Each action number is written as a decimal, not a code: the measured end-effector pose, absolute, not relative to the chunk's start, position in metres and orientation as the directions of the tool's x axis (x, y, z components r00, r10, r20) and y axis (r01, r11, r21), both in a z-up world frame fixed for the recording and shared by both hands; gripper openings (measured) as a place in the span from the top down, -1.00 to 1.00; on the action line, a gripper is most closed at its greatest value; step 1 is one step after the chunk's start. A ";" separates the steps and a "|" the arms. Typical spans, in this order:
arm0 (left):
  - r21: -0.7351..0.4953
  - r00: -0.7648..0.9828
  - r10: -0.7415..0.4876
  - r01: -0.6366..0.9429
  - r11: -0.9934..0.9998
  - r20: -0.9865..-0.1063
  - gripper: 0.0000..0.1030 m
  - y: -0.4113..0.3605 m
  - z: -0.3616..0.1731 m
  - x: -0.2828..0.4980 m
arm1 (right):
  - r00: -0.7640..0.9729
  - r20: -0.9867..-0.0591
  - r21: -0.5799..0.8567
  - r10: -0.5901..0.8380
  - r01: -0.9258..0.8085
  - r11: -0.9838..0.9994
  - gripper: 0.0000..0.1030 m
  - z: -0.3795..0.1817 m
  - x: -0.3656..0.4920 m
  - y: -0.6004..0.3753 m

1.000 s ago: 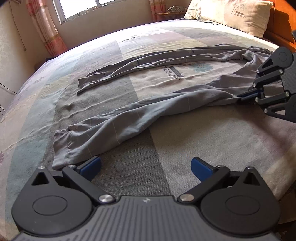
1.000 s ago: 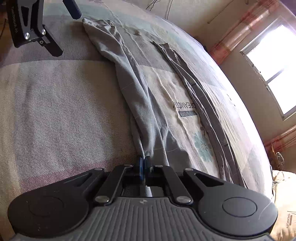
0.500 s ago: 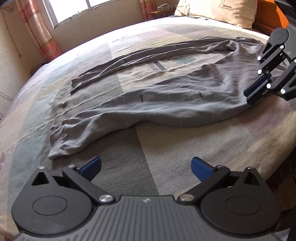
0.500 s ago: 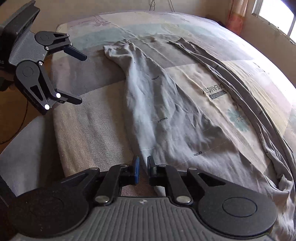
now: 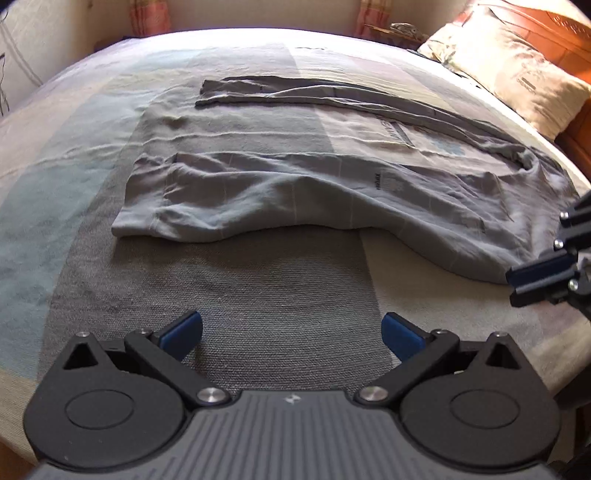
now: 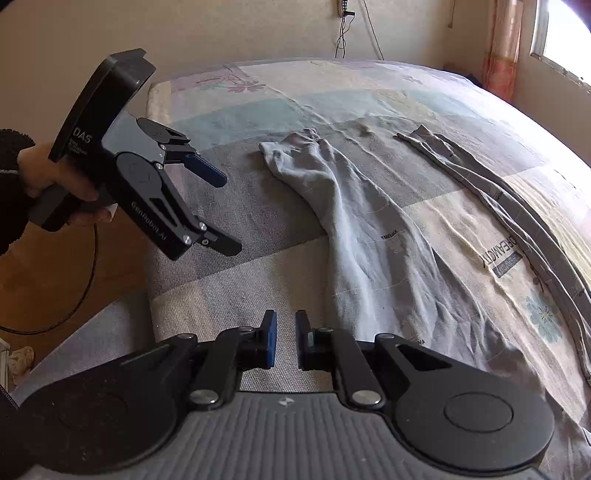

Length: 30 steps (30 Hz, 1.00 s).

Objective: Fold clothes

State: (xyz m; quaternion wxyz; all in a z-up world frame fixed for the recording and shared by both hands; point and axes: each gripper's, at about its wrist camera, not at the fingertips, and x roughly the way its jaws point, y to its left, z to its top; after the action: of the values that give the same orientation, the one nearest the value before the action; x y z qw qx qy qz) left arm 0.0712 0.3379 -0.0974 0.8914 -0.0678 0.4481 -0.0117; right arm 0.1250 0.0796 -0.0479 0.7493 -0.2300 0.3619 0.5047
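A long grey garment lies flat across the bed, its near leg wide and its far leg a thin strip; the two join near the pillow. In the right wrist view the same garment runs away from me. My left gripper hovers wide open over bare bedspread in front of the garment's cuff end, with nothing between its fingers; it shows as the left gripper in a person's hand. My right gripper has a narrow gap between its pads, holds nothing, and sits just off the garment's edge; it appears as the right gripper.
The patchwork bedspread covers the whole bed. A pillow and an orange wooden headboard stand at the far right. The bed's near edge drops to a wooden floor with a black cable. A window lights the far wall.
My right gripper let go of the garment's edge, its pads parted slightly, and it drew back and up. The near leg now lies spread wider. My left gripper shifted and rolled.
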 end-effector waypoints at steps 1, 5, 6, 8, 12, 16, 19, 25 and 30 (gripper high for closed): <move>-0.146 0.598 -0.083 -0.059 0.987 -0.797 -0.99 0.343 -0.099 0.072 | 0.232 -0.776 0.020 0.586 -0.920 0.391 0.75 -0.050 0.126 0.080; -0.124 0.610 -0.042 -0.093 0.988 -0.791 -0.99 0.347 -0.097 0.072 | 0.254 -0.781 -0.002 0.570 -0.914 0.405 0.73 -0.060 0.131 0.088; -0.098 0.608 -0.017 -0.101 0.990 -0.794 -0.99 0.347 -0.096 0.071 | 0.261 -0.776 -0.015 0.574 -0.918 0.397 0.73 -0.061 0.131 0.093; -0.042 0.602 0.029 -0.104 0.994 -0.798 -0.99 0.344 -0.093 0.067 | 0.276 -0.763 -0.046 0.584 -0.925 0.377 0.67 -0.064 0.131 0.107; 0.061 0.585 0.114 -0.109 0.992 -0.803 -0.99 0.344 -0.086 0.056 | 0.319 -0.719 -0.160 0.617 -0.941 0.300 0.58 -0.064 0.129 0.148; 0.159 0.561 0.195 -0.113 0.981 -0.804 -0.99 0.346 -0.083 0.044 | 0.338 -0.683 -0.283 0.647 -0.940 0.193 0.57 -0.066 0.131 0.195; 0.222 0.546 0.256 -0.128 0.967 -0.798 -0.99 0.351 -0.081 0.035 | 0.337 -0.673 -0.335 0.658 -0.932 0.135 0.56 -0.072 0.136 0.227; 0.160 0.571 0.264 -0.226 0.961 -0.777 -0.99 0.368 -0.077 0.020 | 0.329 -0.659 -0.369 0.677 -0.925 0.091 0.55 -0.084 0.144 0.273; 0.134 0.575 0.263 -0.258 0.957 -0.774 -0.99 0.374 -0.082 0.014 | 0.335 -0.678 -0.362 0.654 -0.927 0.099 0.51 -0.096 0.154 0.299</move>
State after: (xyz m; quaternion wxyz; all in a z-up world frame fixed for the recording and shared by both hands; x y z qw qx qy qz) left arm 0.0142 0.3740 -0.0823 0.8875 0.0031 0.4368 0.1468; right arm 0.1538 0.2994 -0.0958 0.7199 -0.3863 0.1766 0.5489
